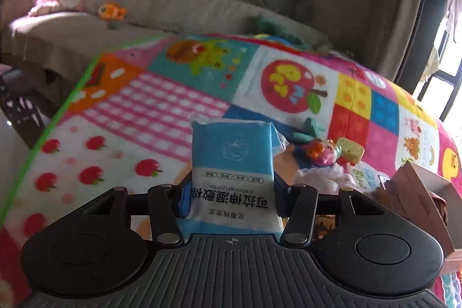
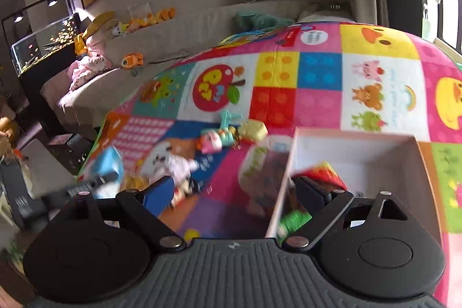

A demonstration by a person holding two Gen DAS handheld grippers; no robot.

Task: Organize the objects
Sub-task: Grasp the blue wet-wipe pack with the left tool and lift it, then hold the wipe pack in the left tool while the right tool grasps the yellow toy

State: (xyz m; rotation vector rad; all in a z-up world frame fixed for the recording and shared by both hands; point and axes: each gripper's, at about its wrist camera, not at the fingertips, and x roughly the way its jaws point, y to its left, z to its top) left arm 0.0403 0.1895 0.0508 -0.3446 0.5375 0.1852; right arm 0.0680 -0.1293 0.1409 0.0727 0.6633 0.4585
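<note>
Over the patchwork play mat [image 1: 161, 106], left gripper [image 1: 231, 192] is pinching a blue wet-cotton pack [image 1: 232, 163] between its pads, held upright above the mat. Right gripper [image 2: 234, 189] is spread wide w/ nothing in it, hovering by the open cardboard box [image 2: 358, 146] that already has a red item inside. Imo next bit is swinging the pack over the box & lowering it past the rim before letting go, keeping clear of the toys [image 1: 332, 153] nearby.

Blue packet [image 1: 233, 160]: "STRETCH WET COTTON", upside down, plus Chinese print. Clock [image 2: 335, 7]: "11:54", mirrored, blurry.
</note>
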